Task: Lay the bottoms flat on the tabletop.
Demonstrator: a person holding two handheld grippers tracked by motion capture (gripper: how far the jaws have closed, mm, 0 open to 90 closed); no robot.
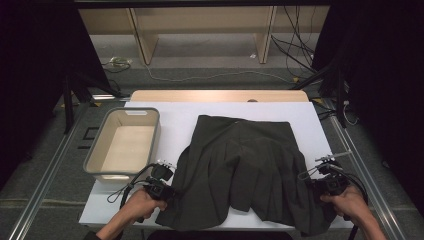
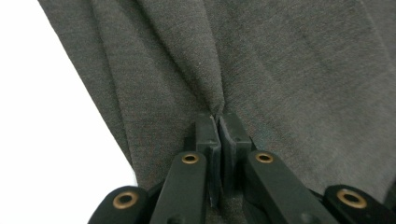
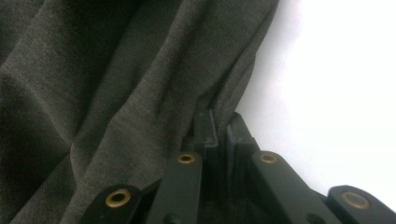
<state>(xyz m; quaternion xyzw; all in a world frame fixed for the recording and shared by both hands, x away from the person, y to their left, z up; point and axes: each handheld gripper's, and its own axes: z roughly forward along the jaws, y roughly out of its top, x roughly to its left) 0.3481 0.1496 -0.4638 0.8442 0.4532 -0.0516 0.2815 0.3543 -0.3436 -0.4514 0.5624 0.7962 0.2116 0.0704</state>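
Observation:
A dark grey pleated skirt (image 1: 240, 165) lies spread on the white table (image 1: 180, 120), waistband at the far side, hem toward the person. My left gripper (image 1: 172, 192) is shut on the skirt's near left edge; in the left gripper view its pads (image 2: 208, 133) pinch a fold of the cloth (image 2: 261, 70). At the skirt's near right edge my right gripper (image 1: 312, 186) is shut on the fabric too, and in the right gripper view the cloth (image 3: 102, 93) bunches between its pads (image 3: 205, 128). A hand holds each gripper from the bottom edge.
A beige plastic bin (image 1: 125, 145) stands open on the table's left side, close to the left gripper. Dark metal rails (image 1: 45, 170) run along both sides of the table. Wooden furniture legs and cables lie on the floor beyond.

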